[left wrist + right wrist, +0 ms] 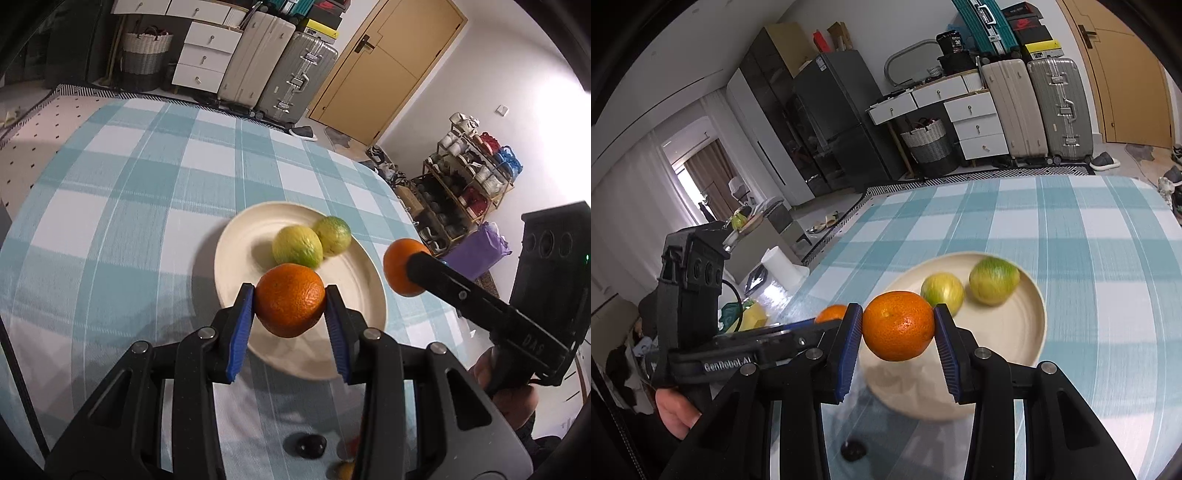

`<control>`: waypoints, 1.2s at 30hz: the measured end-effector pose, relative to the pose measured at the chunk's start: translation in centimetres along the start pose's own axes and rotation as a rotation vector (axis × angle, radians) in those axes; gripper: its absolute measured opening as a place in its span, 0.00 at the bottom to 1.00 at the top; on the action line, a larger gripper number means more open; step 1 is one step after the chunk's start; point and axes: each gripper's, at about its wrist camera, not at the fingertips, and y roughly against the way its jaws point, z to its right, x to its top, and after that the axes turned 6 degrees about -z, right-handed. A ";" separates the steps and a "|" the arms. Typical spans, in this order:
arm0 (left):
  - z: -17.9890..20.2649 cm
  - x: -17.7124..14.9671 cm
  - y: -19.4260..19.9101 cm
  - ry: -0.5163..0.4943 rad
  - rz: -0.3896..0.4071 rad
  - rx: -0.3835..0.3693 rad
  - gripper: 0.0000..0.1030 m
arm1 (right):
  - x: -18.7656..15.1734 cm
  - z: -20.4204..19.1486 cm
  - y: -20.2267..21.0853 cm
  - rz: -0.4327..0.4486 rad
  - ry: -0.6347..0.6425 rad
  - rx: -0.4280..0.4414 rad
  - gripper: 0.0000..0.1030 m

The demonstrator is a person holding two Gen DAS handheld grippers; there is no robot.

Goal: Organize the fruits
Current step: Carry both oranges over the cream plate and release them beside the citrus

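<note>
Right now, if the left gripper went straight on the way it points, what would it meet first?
Probably the nearer green fruit on the plate, just beyond its orange; depth is unclear.

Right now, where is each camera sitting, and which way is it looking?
Left wrist view: rides the left claw, looking along it down at its orange above the cream plate; the right claw shows at right.
Right wrist view: rides the right claw, looking down at its own orange; the left claw and a hand show at left.
Shared: plate, two green fruits, checked tablecloth.

Suitcases (280, 74), white drawers (203, 55), wooden door (384, 66).
</note>
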 end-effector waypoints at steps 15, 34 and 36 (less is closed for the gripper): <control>-1.5 3.9 -3.4 0.001 -0.014 0.042 0.34 | 4.9 1.7 -3.9 -0.025 -0.008 -0.016 0.39; -2.3 5.6 -8.3 0.003 -0.062 0.062 0.34 | 6.7 5.9 -10.2 -0.092 -0.155 -0.048 0.39; -2.4 5.6 -8.7 0.004 -0.069 0.059 0.34 | 6.7 5.9 -10.7 -0.100 -0.154 -0.031 0.39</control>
